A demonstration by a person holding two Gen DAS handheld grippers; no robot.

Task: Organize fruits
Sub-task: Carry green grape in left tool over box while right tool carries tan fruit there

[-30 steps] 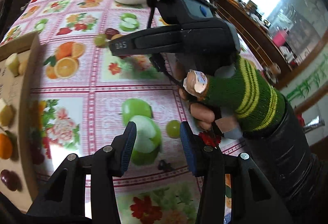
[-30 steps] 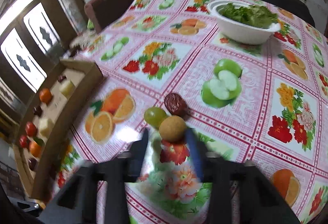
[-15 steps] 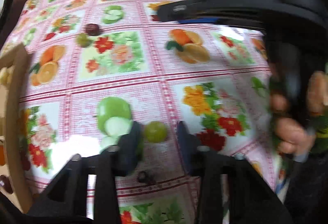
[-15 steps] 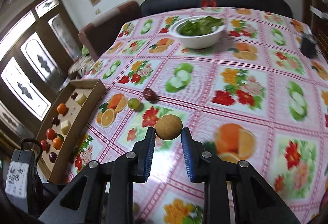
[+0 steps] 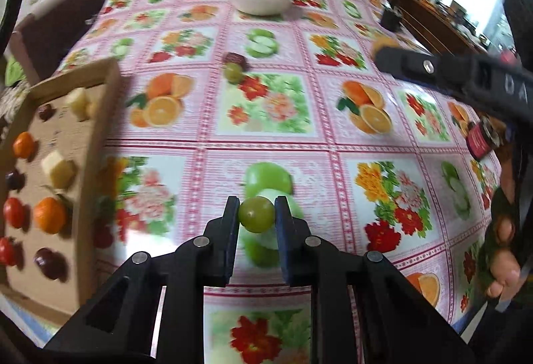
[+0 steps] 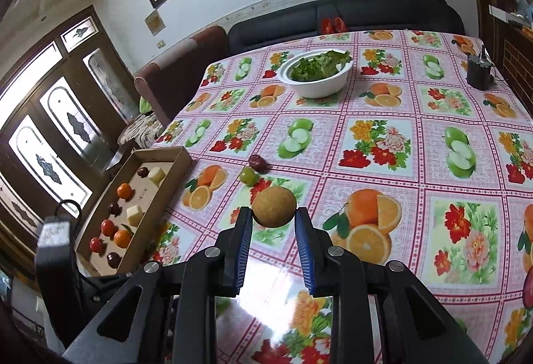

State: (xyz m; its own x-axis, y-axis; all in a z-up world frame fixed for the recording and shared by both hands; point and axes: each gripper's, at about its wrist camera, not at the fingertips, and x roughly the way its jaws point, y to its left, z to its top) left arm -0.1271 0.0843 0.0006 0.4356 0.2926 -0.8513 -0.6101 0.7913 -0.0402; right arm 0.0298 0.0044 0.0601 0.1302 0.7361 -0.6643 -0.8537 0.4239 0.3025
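Blur smeared the left wrist view's edges: cardboard tray (image 5: 96, 144) at left was cut off by the frame, its fruit soft-edged, and the right gripper (image 5: 383, 54) showed only as a dark bar at far right, tips hard to make out. Left gripper (image 5: 256, 214) was clamped narrow on a smooth round green grape (image 5: 256, 214), held above the glossy fruit-print tablecloth (image 5: 266, 111). Right wrist view was sharp: right gripper (image 6: 273, 217) pinched a rough tan round fruit (image 6: 273, 206) between blue ribbed pads, clear of the cloth. Only that view showed the tray (image 6: 173, 177) whole, with oranges, tomatoes, dark plums and pale cubes in rows. Second green grape (image 6: 248, 176) touching a wrinkled dark red fruit (image 6: 258, 162) sat loose mid-table, just right of the tray. White bowl (image 6: 316, 87) of greens sat far.
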